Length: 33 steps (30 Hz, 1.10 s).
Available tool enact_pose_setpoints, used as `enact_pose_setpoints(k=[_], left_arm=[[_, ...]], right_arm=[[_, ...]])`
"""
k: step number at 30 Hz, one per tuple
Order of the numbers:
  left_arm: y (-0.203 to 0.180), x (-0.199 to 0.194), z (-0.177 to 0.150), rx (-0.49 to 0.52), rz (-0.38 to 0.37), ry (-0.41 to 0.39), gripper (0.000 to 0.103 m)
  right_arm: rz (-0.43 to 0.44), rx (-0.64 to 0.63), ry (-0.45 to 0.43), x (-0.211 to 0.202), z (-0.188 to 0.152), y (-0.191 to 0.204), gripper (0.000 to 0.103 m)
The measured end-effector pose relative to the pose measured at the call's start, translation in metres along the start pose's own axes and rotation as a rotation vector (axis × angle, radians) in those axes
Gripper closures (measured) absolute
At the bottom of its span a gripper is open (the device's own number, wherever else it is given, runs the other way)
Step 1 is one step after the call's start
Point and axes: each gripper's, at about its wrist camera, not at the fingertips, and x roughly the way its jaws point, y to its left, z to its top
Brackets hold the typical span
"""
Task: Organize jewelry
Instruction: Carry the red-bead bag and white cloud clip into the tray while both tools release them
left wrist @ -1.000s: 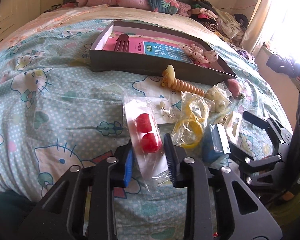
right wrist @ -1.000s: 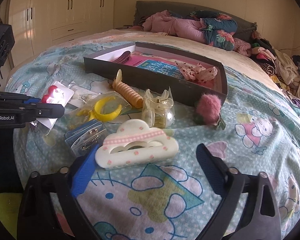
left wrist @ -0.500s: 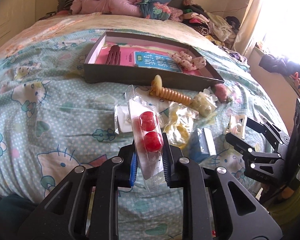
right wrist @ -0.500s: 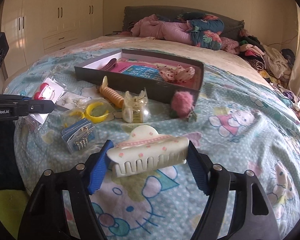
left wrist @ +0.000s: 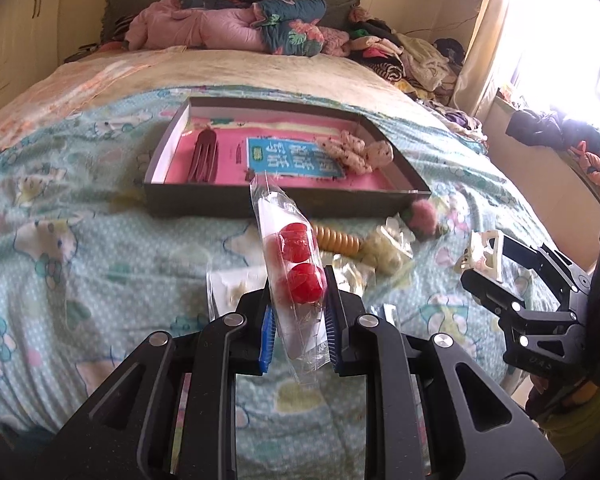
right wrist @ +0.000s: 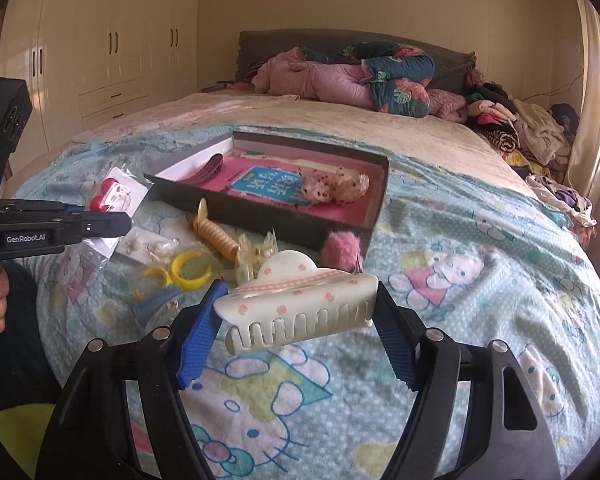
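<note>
Lettering reading "GenRobot.AI" runs along the side of my left tongs [left wrist: 298, 316], which are clamped tight on a clear packet with two red beads [left wrist: 296, 272], held above the bed [right wrist: 480, 280]. My right tongs [right wrist: 296, 320] stand wide, pads pressed on both ends of a cream cloud-shaped hair claw [right wrist: 300, 308], lifted off the sheet. Beyond both, the dark tray [right wrist: 284, 216] lies on the bed, holding a pink sheet with a blue label whose characters I cannot read.
</note>
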Motion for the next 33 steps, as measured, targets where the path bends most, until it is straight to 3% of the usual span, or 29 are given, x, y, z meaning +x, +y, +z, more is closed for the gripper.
enact_pose_setpoints(k=[12, 33], left_arm=[[0.01, 0.007, 0.038, 0.022, 0.01, -0.038, 0.089], [0.01, 0.039, 0.093, 0.075, 0.029, -0.061, 0.089]], right_arm=[[0.006, -0.015, -0.051, 0.007, 0.039, 0.011, 0.033], [-0.027, -0.005, -0.119, 0.027, 0.083, -0.004, 0.033]])
